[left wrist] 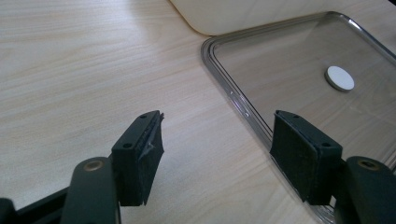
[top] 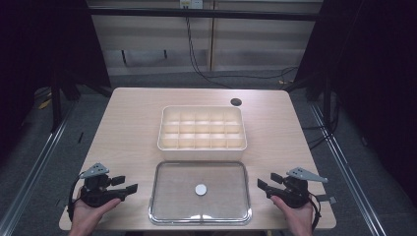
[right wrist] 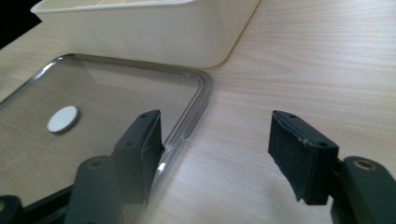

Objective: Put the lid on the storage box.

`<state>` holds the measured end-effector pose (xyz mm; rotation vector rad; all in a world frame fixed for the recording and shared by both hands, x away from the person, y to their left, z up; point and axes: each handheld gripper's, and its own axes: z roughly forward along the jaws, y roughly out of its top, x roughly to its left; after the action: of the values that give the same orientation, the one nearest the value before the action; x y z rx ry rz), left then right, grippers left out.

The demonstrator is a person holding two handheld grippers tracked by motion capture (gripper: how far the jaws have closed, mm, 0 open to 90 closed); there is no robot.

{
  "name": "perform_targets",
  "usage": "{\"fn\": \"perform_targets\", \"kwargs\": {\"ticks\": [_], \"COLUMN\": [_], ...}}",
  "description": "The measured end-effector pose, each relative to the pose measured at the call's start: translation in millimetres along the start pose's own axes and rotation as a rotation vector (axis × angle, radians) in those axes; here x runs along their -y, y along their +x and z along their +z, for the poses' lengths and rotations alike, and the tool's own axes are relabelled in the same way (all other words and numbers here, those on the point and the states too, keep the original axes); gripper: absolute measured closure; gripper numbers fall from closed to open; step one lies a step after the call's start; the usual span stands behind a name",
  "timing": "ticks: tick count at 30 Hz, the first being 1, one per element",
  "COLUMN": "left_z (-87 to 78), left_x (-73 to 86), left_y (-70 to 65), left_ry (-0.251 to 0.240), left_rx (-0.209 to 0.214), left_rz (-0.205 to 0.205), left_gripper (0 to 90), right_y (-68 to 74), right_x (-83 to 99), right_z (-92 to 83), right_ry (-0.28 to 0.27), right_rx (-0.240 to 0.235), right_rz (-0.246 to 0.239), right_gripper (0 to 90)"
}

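The left gripper (top: 123,188) is sitting on the table (top: 133,123) with its fingers (left wrist: 140,156) wide apart, holding nothing. The clear lid (top: 200,192) is lying flat just past its right finger. The lid's other edge is lying by the left finger of the right gripper (top: 265,186), whose fingers (right wrist: 301,156) are also gaping wide and empty. The cream box (top: 202,129) is sitting beyond the lid.

clear lid (top: 200,191), flat, before compartment box (top: 202,129)
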<state>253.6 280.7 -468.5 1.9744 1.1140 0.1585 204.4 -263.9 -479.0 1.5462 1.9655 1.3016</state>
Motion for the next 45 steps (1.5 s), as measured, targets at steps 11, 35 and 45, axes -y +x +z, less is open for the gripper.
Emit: {"fn": "perform_targets", "kwargs": {"ticks": [11, 35, 45], "left_z": [-5.0, 42.1, 45.0], "left_x": [3.6, -39.6, -26.7], "left_y": [-7.3, -16.3, -15.9], "left_ry": [-0.007, 0.075, 0.094], "left_rx": [0.008, 0.043, 0.038], "left_rz": [0.017, 0.099, 0.125], "left_gripper": [31.3, 51.0, 48.3], "right_y": [11.5, 29.5, 16.3], "right_x": [-6.1, -61.3, -42.8], "right_z": [-12.8, 28.0, 46.0], "right_ry": [0.015, 0.146, 0.198], "right_rx": [-0.039, -0.110, -0.088], "right_rz": [0.032, -0.043, -0.032], "right_gripper": [44.5, 37.9, 39.1]}}
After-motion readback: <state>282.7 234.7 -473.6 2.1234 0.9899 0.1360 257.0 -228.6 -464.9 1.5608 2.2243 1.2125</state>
